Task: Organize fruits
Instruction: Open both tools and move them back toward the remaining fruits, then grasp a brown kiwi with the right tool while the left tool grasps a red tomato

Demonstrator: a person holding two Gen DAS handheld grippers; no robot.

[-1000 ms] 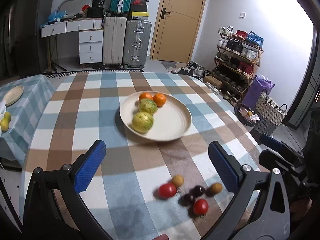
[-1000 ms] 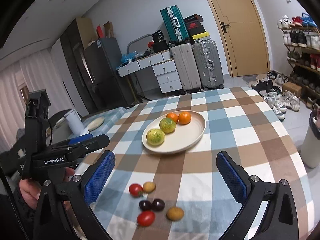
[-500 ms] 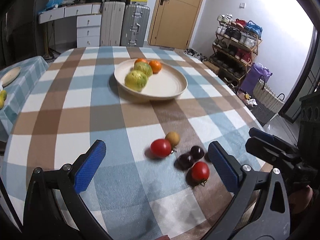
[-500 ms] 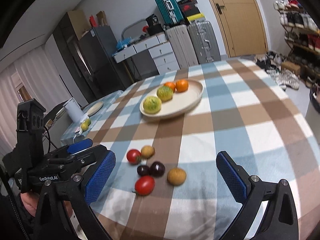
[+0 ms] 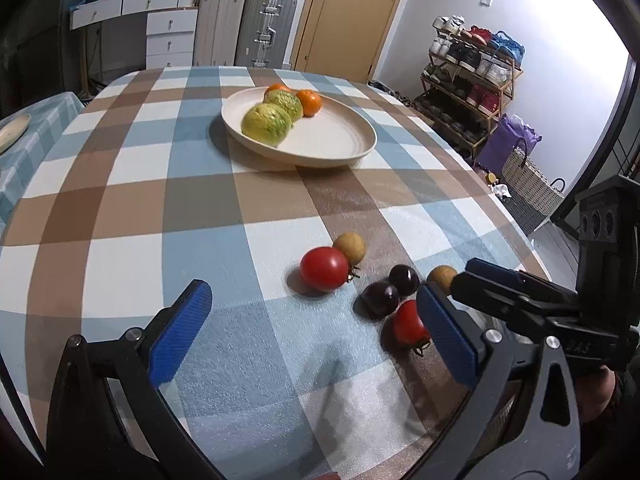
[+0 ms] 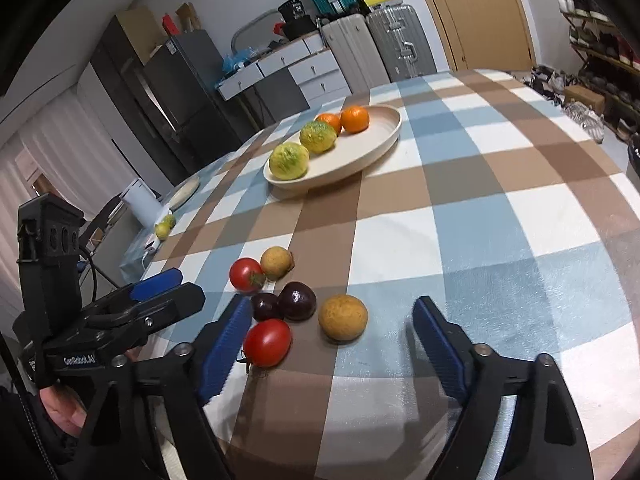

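The checked tabletop (image 5: 120, 184) fills both views, covered in a brown, blue and white cloth. On its far half sits a wide cream plate (image 5: 340, 140), also seen from the right wrist (image 6: 360, 148). At the plate's left side lie two yellow-green fruits (image 5: 266, 124) (image 5: 284, 103), touching each other, and just behind them two oranges (image 5: 309, 102) (image 5: 277, 88).

The left tool (image 5: 312, 336) is released, its blue pads spread wide above the near part of the tabletop, holding nothing. The right tool (image 6: 332, 344) is likewise released and empty, its fingers set either side of the loose fruit cluster at the near edge.

That cluster lies well apart from the plate, on the near right of the tabletop in the left wrist view. A red tomato (image 5: 324, 269) touches a tan round fruit (image 5: 350, 247) behind it. To their right two dark plums (image 5: 381, 299) (image 5: 404, 279) sit together, with a second tomato (image 5: 408, 322) just nearer, partly behind the left tool's right pad. A second tan fruit (image 5: 440, 276) peeks out beyond that pad. From the right wrist, this tan fruit (image 6: 343, 317) lies between the right tool's fingers, the second tomato (image 6: 267, 342) just beside the left pad, and the plums (image 6: 297, 301) (image 6: 265, 306) behind it.
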